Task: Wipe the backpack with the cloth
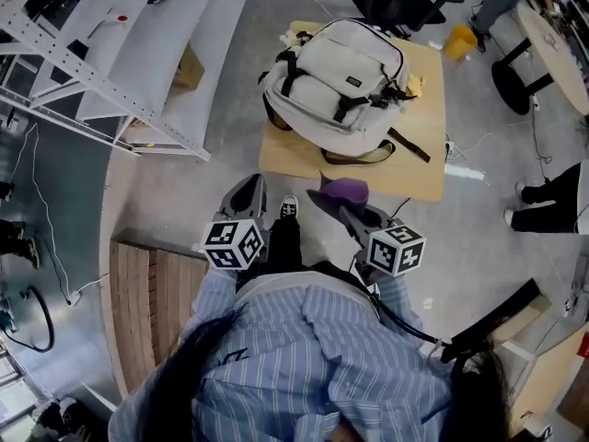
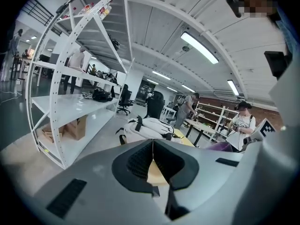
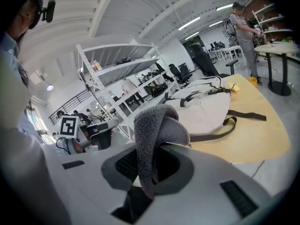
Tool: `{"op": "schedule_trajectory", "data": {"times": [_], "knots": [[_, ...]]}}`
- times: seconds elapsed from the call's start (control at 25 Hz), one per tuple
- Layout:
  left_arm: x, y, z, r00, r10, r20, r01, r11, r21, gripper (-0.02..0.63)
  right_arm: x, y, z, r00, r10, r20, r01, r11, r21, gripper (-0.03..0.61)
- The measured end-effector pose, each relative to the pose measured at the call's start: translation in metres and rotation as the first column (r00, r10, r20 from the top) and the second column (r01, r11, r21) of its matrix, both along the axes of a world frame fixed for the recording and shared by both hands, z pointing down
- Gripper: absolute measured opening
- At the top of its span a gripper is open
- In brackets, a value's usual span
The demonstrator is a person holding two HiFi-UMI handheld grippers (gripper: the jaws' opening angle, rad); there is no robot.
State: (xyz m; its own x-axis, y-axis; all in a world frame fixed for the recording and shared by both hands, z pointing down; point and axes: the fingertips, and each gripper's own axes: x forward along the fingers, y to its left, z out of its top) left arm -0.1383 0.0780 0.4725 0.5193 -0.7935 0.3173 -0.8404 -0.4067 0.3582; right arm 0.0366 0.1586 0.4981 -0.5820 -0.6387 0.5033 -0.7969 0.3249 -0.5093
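- My right gripper [image 3: 150, 161] has its jaws clamped on the cloth [image 3: 157, 125]. A thick fold of the fleecy fabric stands up out of the pads and flops over the front.
- From the head view the cloth [image 1: 342, 191] reads purple. It hangs at the tip of the right gripper [image 1: 345, 212], over the near edge of the low wooden table [image 1: 414, 168], and touches nothing else.
- My left gripper [image 2: 153, 161] has its jaws drawn together with the tips meeting and nothing between them. It is held beside the right one, short of the table.
- The backpack [image 1: 336, 81] lies flat in the middle of the table, front pockets facing up. A brown strap [image 1: 407, 145] trails toward the near edge.
- In the right gripper view the backpack [image 3: 206, 107] sits ahead of the cloth and well apart from it, with bare tabletop between.
- My reading of progress: the cloth is in hand, so the pickup is done, but no wiping contact is being made.
- I see no damp streak or mark on the pale fabric, so I can't tell if any panel has been wiped.
- What I judge is left: bring the cloth onto the top face and work across the pockets and sides. The free left gripper could steady the bag.
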Motion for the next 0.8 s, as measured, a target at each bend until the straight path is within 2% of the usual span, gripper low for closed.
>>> {"op": "schedule_trajectory", "data": {"times": [0.36, 0.52, 0.8], "knots": [[-0.044, -0.111, 0.016, 1.000, 0.017, -0.009, -0.017, 0.999, -0.034, 0.006, -0.067, -0.137, -0.004, 0.993, -0.089, -0.082, 0.090, 0.996, 0.018, 0.041], [-0.058, -0.140, 0.029, 0.999, 0.033, -0.007, -0.033, 0.998, -0.059, 0.006, -0.099, -0.203, -0.001, 0.985, -0.110, -0.129, 0.117, 0.992, 0.048, 0.041], [-0.075, -0.171, 0.031, 0.999, 0.037, 0.013, -0.036, 0.998, -0.053, 0.006, -0.151, -0.301, 0.013, 0.980, -0.111, -0.164, 0.121, 0.991, 0.052, 0.041]]}}
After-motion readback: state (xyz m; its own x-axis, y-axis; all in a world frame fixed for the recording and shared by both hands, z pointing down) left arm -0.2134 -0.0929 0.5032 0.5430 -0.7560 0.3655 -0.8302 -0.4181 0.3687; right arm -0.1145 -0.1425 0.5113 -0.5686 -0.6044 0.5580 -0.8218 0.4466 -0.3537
